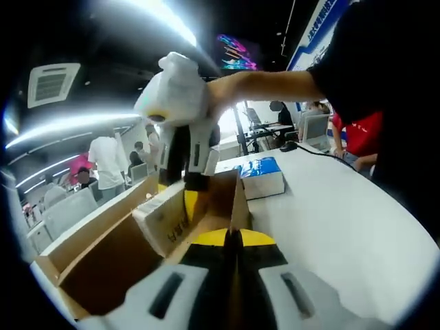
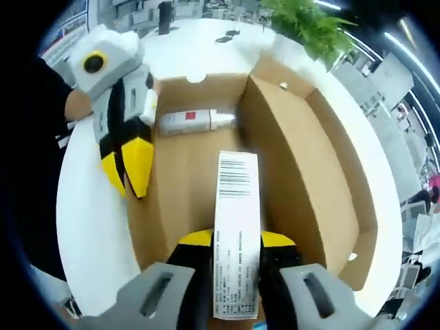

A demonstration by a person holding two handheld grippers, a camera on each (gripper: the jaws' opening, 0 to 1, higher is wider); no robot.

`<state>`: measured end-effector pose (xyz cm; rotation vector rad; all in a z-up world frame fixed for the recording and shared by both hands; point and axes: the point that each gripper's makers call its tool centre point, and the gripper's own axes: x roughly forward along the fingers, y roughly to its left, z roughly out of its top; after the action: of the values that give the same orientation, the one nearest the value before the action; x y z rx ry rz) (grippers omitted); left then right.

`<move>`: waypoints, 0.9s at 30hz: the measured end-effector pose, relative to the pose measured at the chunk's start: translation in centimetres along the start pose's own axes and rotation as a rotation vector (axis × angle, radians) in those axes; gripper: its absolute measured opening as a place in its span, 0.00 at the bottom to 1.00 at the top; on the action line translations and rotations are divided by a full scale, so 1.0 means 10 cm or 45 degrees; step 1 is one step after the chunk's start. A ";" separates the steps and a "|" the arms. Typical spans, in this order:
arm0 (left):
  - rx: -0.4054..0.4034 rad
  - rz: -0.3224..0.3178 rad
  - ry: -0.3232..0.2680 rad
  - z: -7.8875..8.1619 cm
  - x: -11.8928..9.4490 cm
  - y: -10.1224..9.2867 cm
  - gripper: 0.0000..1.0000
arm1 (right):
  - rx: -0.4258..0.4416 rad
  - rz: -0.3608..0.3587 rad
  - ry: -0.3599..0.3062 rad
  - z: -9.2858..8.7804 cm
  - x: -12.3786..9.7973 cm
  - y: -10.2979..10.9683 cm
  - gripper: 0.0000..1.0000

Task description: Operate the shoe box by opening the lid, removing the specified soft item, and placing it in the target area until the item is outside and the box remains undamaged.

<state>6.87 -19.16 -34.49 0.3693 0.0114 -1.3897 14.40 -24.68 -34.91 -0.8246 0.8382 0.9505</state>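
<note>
Two tongs at open cardboard box on white worktop: left tongs clamp the box wall, right tongs grip a barcoded white carton, print unreadable; white tube lies inside.

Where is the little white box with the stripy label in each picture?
Left gripper view: little white box, left of middle, pinched by the right gripper from above.
Right gripper view: bottom middle, between that view's jaws.
Shared landmark: the brown shoe box.
</note>
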 end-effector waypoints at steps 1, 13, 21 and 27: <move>0.000 0.000 0.000 0.00 0.00 0.00 0.04 | 0.005 -0.009 -0.016 0.01 -0.04 0.00 0.21; 0.002 0.001 -0.001 0.01 0.00 0.00 0.04 | 0.304 -0.141 -0.228 0.03 -0.49 -0.14 0.21; 0.002 0.002 0.000 0.01 -0.01 0.01 0.04 | 0.395 -0.233 -0.270 -0.18 -0.82 -0.15 0.21; 0.002 0.003 -0.001 0.02 -0.01 0.01 0.04 | 0.555 -0.347 -0.299 -0.48 -1.10 -0.22 0.21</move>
<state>6.91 -19.13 -34.23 0.3704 0.0092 -1.3878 11.61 -33.39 -26.81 -0.4249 0.6734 0.5790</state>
